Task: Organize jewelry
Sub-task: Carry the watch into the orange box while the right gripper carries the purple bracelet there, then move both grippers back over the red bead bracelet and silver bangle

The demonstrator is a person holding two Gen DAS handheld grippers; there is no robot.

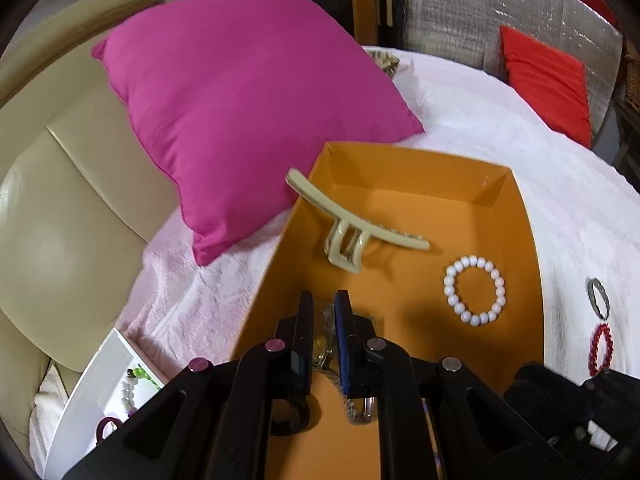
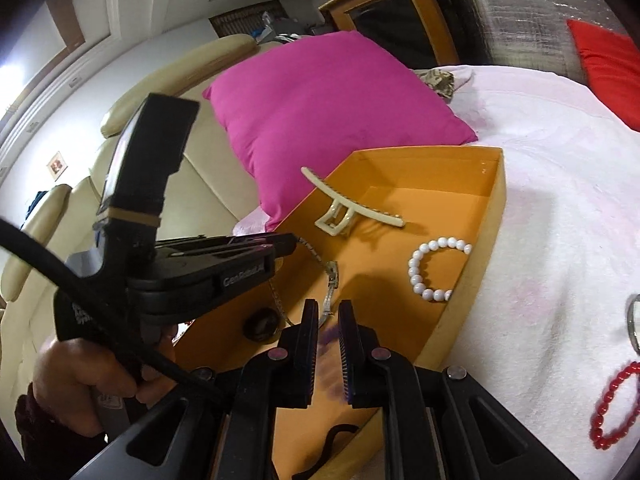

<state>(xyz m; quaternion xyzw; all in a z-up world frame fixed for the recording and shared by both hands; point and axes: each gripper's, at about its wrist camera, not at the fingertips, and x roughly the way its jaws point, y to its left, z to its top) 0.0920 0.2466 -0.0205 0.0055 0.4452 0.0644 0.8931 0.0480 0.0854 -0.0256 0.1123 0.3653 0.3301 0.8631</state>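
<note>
An orange box (image 1: 520,216) lies open on the white bedspread. My left gripper (image 1: 325,309) hangs over its near end, shut on a silver watch band (image 1: 323,346). In the right wrist view that gripper (image 2: 294,240) comes in from the left with the band (image 2: 332,276) dangling from its tips into the box (image 2: 494,216). My right gripper (image 2: 328,320) is low over the box's near end, shut with a blurred purple piece (image 2: 327,338) between its pads. A cream claw clip (image 1: 346,236) leans on the left wall. A white bead bracelet (image 1: 474,290) lies on the floor.
A red bead bracelet (image 2: 616,404) and a silver ring (image 1: 598,298) lie on the bedspread right of the box. A white tray (image 1: 96,376) with beads sits at the lower left. A pink pillow (image 1: 248,108) leans behind the box. A black hair tie (image 2: 332,436) lies inside.
</note>
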